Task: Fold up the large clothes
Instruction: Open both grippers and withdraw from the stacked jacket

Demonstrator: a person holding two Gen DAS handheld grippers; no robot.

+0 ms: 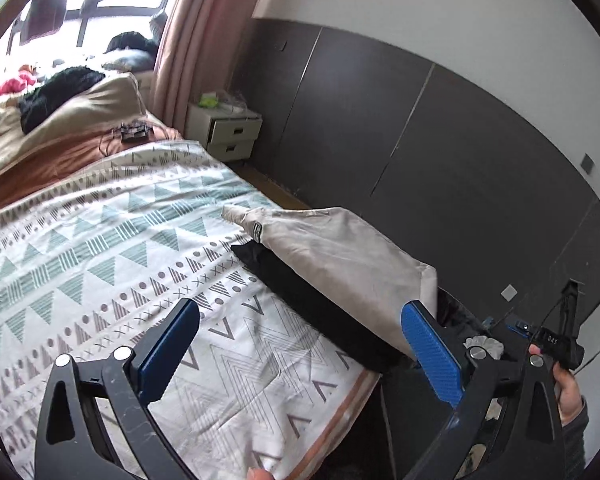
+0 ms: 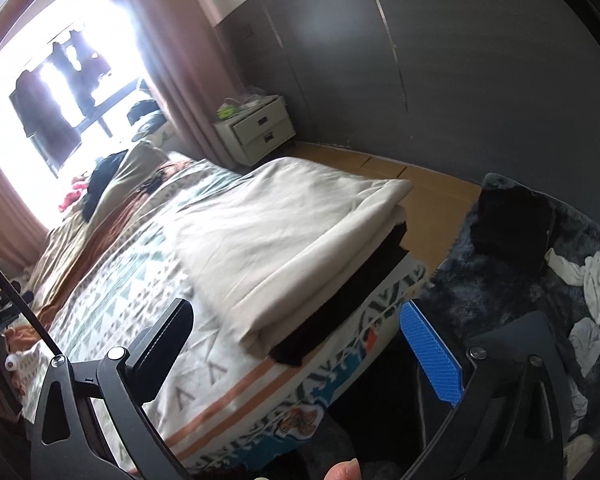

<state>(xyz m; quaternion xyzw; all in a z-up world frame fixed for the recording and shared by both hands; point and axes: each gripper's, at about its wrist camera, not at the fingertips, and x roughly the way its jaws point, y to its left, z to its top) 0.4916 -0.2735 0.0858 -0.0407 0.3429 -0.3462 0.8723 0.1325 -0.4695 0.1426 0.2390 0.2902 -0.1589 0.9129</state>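
Fingers wide and empty on left gripper (image 1: pixel 300 354) and right gripper (image 2: pixel 298 354); cream garment (image 2: pixel 284 236) sits folded (at twelve o'clock), white clothes (image 2: pixel 598 284) wait.

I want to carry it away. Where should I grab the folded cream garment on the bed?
Probably pinch the folded cream cloth garment at its thick near corner by the bed's foot, coming in from that edge. The layers stack there atop a folded black garment, so one pinch could catch them all.

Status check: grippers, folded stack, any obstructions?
Left gripper open, empty. Right gripper open, empty. Cream garment folded on black garment, near the bed edge. Nothing in the way.
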